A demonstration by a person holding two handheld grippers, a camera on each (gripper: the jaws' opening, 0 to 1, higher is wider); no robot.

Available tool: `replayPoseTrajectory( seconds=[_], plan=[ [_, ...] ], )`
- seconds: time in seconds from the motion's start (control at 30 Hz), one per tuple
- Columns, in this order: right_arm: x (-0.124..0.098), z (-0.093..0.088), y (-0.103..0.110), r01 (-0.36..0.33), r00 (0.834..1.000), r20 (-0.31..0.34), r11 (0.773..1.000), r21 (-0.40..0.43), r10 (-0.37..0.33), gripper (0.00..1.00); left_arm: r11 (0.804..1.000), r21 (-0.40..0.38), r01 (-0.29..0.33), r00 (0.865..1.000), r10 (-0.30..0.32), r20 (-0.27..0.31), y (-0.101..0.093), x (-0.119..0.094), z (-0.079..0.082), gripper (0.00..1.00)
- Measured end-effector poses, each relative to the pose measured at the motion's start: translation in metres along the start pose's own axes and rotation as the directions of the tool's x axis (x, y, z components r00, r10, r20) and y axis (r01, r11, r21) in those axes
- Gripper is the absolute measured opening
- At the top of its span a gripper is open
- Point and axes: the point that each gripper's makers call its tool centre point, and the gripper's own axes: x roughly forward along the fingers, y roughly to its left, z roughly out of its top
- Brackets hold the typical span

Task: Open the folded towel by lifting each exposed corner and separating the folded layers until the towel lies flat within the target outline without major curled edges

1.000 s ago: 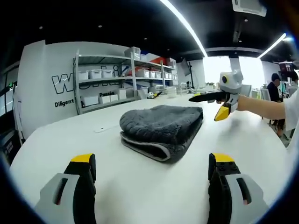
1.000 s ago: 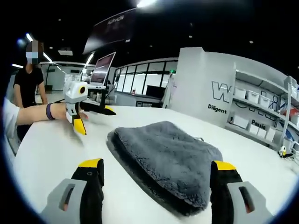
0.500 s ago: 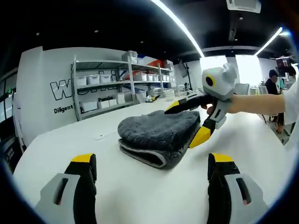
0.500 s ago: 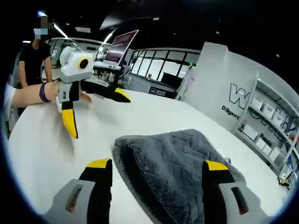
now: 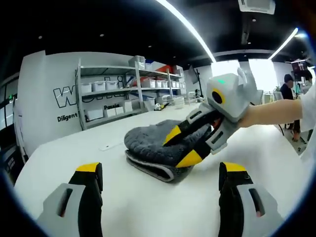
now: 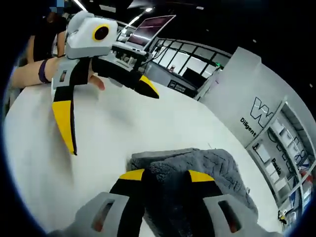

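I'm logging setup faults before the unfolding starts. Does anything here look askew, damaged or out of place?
Nothing stands out. The grey towel lies folded on the white table, looking intact, with the right gripper straddling its top layers at one end and the left gripper open above bare tabletop.

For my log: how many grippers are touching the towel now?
1: the right gripper has its jaws around the gray towel's upper layer. The left gripper hovers open over the white table, apart.

The dark grey plush towel [image 5: 158, 143] lies folded in thick layers, pale-edged fold showing, well in from the white table's [image 5: 133, 197] edges.
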Motion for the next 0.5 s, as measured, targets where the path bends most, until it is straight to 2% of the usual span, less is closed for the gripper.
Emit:
replayPoseTrajectory(
  seconds=[0.13, 0.23, 0.37, 0.5],
  plan=[
    [0.003, -0.004, 0.001, -0.001, 1.000, -0.031, 1.000, -0.001, 0.001, 0.17, 1.000, 0.002, 0.000, 1.000, 0.000, -0.001, 0.001, 0.001, -0.001, 0.97],
    [-0.001, -0.004, -0.004, 0.012, 1.000, -0.024, 1.000, 0.015, -0.012, 0.11, 1.000, 0.003, -0.001, 1.000, 0.001, -0.004, 0.001, 0.001, -0.002, 0.96],
    [-0.010, 0.004, -0.014, 0.007, 0.999, 0.045, 0.986, 0.169, -0.015, 0.08, 1.000, 0.004, -0.003, 1.000, 0.003, -0.007, -0.001, 0.001, -0.003, 0.96],
    [-0.029, 0.017, -0.039, 0.019, 0.987, 0.143, 0.945, 0.326, -0.069, 0.07, 1.000, 0.002, -0.005, 1.000, 0.005, -0.009, -0.001, 0.001, -0.002, 0.96]
  ],
)
